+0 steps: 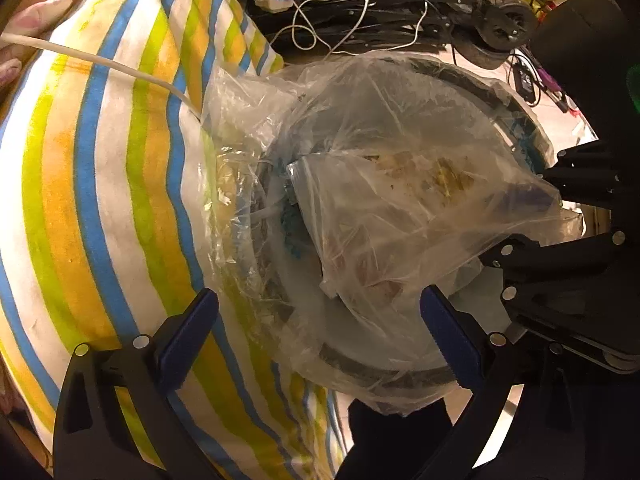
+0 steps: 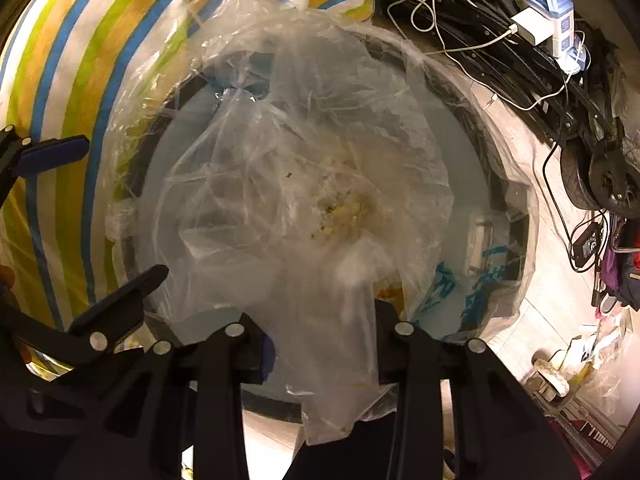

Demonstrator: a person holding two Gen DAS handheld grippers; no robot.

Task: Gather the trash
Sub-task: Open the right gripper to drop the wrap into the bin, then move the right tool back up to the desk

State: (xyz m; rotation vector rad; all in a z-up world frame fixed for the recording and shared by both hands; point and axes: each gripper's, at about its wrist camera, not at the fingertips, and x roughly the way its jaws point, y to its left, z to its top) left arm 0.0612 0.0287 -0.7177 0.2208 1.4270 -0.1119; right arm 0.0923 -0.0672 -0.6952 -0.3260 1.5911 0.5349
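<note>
A: So, what could go wrong here?

B: The biggest thing is a striped cushion (image 1: 100, 208) pressed against the bin (image 2: 516, 216), on the far side from the right gripper. The liner (image 2: 496, 128) is draped loosely over the rim. If that liner slips inward, the opening may close up.

A: And the trash itself?

B: A clear bag (image 2: 304, 208) with yellowish food scraps sits over the bin's mouth, partly draped past the near rim. I judge it could tear or slide out onto the floor, since thin film is slippery and the load hangs low.

A: How are the tools placed?

B: The right gripper (image 2: 326, 344) points down at the bin, its fingers drawn close together, pinching the bag's trailing edge. The left gripper (image 1: 320, 320) hovers from the cushion side, spread wide, gripping nothing. Cables (image 1: 332, 20) lie on the floor beyond.
</note>
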